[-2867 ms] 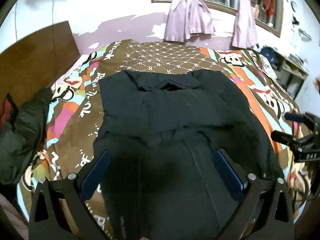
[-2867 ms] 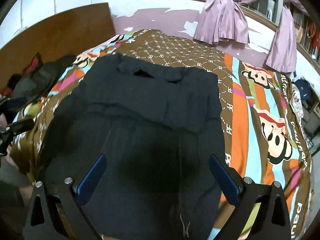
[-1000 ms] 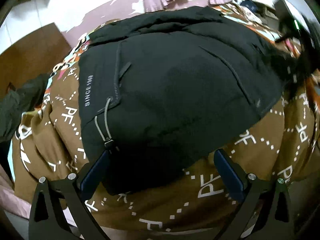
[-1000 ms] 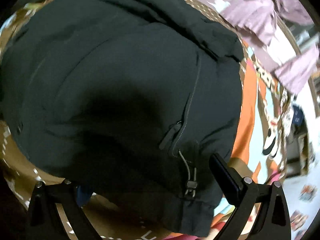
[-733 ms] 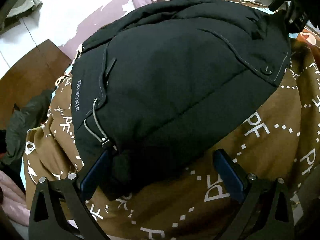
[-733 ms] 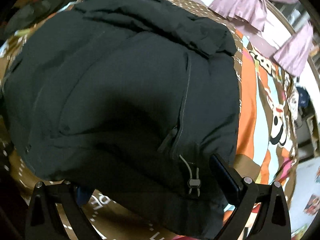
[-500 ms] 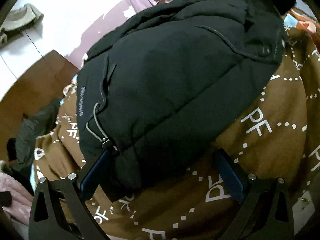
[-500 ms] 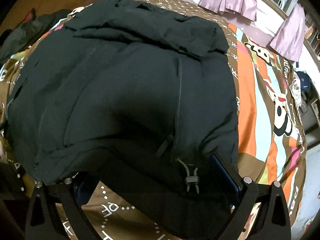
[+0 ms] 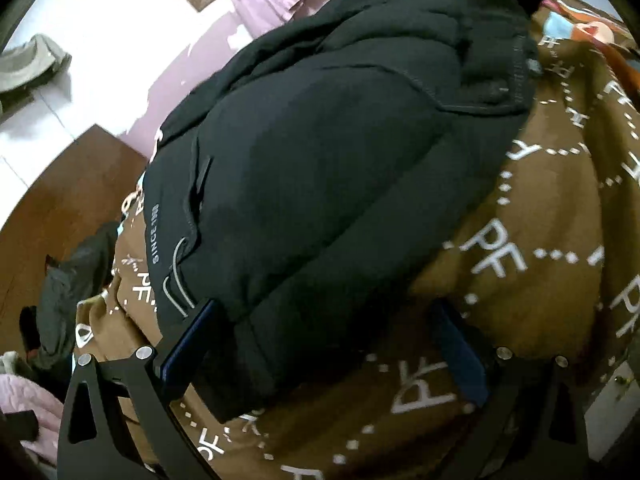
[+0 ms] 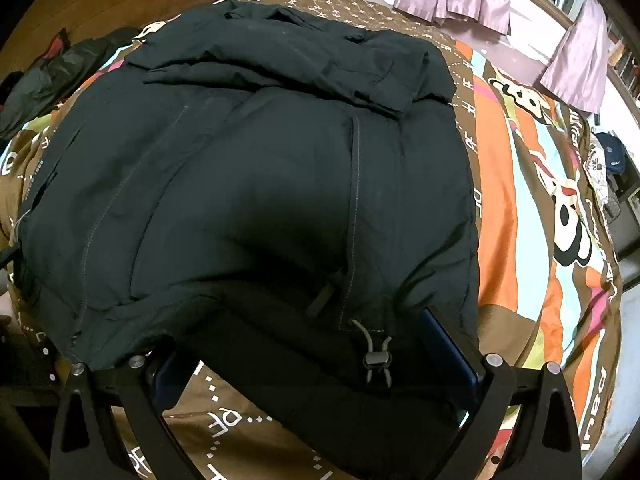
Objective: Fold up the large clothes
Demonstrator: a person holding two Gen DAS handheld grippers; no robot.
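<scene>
Nearest, the left gripper point(image 9: 320, 344) sits wide apart at the hem's left corner of the black jacket point(image 9: 320, 160), one blue pad under the toggle cord and the padded hem between its fingers, not yet pinched. The right gripper point(image 10: 316, 356) is likewise spread, straddling the hem's other corner around the cord lock point(image 10: 376, 360). Beyond them the jacket lies flat on the patterned bedspread point(image 10: 520, 200), with what look like its sleeves folded in across the chest, so I judge the side folds done and the bottom-to-collar fold still ahead. Farther off a dark garment point(image 10: 48, 76) is heaped by the headboard; no containers are in view.
</scene>
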